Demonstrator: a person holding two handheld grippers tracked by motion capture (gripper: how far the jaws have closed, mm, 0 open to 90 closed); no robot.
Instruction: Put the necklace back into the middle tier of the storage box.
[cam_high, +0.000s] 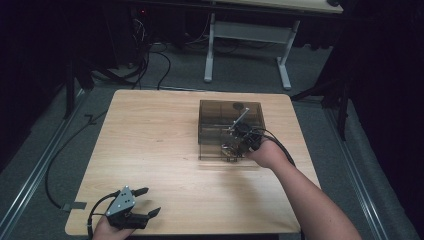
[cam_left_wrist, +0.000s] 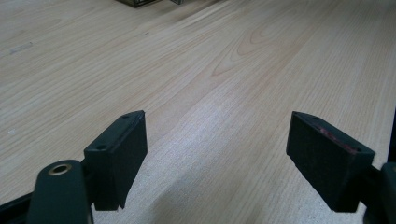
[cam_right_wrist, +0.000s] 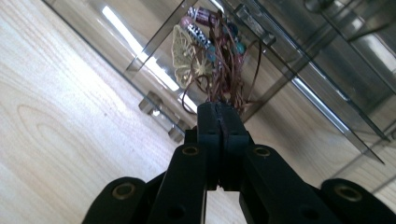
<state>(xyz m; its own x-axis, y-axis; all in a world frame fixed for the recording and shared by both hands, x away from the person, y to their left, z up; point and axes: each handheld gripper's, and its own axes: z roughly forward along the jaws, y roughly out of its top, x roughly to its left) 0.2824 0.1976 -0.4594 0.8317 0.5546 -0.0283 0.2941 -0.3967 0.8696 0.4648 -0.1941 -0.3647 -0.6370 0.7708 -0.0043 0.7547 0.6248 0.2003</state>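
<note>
we've got the right gripper (cam_right_wrist: 219, 109) pinched tight on the brown cords of the bead bundle (cam_right_wrist: 208, 51), which trails straight ahead into the smoky box (cam_high: 215, 112), while the left gripper (cam_high: 145, 202) idles wide open, well apart.

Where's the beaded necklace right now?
Right gripper view: the beaded necklace hangs from the shut right gripper, at the smoky clear box. High view: right of table centre.
</note>
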